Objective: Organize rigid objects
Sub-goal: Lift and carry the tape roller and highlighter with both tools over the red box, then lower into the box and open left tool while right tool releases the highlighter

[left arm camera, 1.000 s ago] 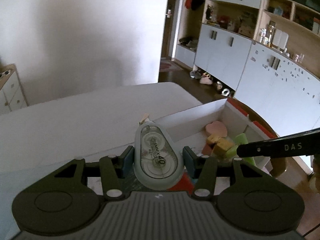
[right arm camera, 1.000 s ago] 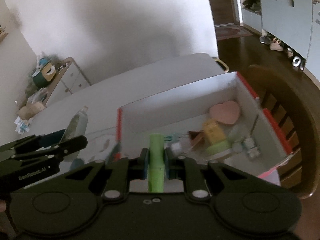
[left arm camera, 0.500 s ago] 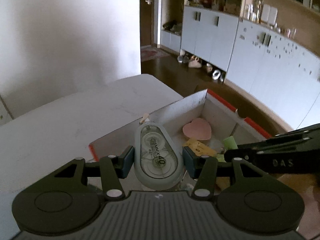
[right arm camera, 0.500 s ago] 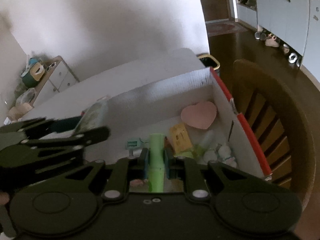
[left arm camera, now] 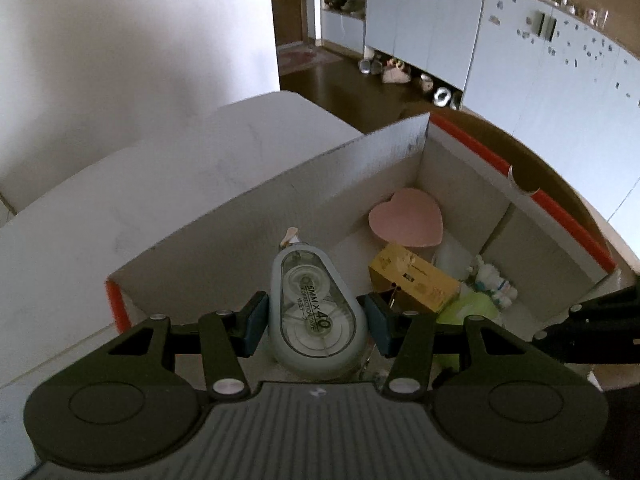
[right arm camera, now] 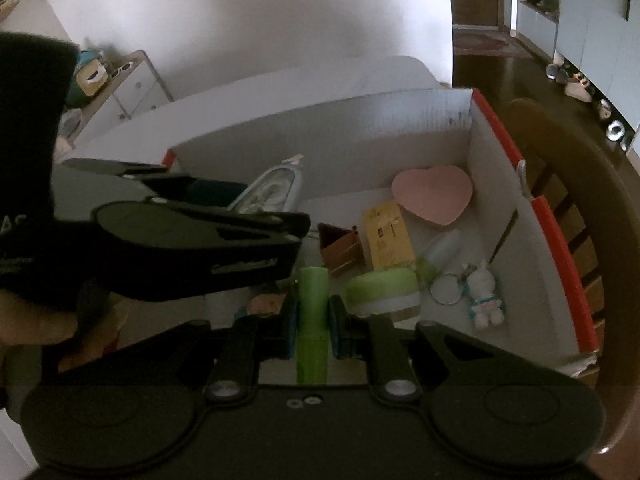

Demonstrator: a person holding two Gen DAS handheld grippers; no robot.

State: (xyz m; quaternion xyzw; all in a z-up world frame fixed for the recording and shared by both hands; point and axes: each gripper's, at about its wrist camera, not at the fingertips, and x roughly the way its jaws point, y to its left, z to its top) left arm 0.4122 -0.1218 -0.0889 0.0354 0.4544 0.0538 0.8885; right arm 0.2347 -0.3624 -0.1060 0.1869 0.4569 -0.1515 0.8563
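Left gripper (left arm camera: 316,318): clenched on a grey correction tape dispenser (left arm camera: 314,308), a pad against each side; tip pointing away, hanging over the near-left part of the box.
Correction tape in the right wrist view: the dispenser (right arm camera: 272,188) sticks out past the dark body of the left gripper (right arm camera: 240,200), above the box floor near the far wall.
Box (left arm camera: 320,176): open white cardboard with red edges, standing on a white table (left arm camera: 140,184); a wooden chair back (right arm camera: 568,148) curves round its right side.
Right gripper (right arm camera: 313,316): clamped tight on a light green tube (right arm camera: 313,312), held lengthwise along the fingers, above the near edge of the box.
Box contents, middle: a small brown box (right arm camera: 340,248), then a yellow carton (right arm camera: 387,236) lying flat beside it.
Far right corner: a pink heart-shaped pad (right arm camera: 434,194) on the floor of the box.
Near right: a green and white round container (right arm camera: 382,292), a pale green bottle (right arm camera: 442,254) behind it, and a white rabbit keyring (right arm camera: 480,296) towards the right wall.
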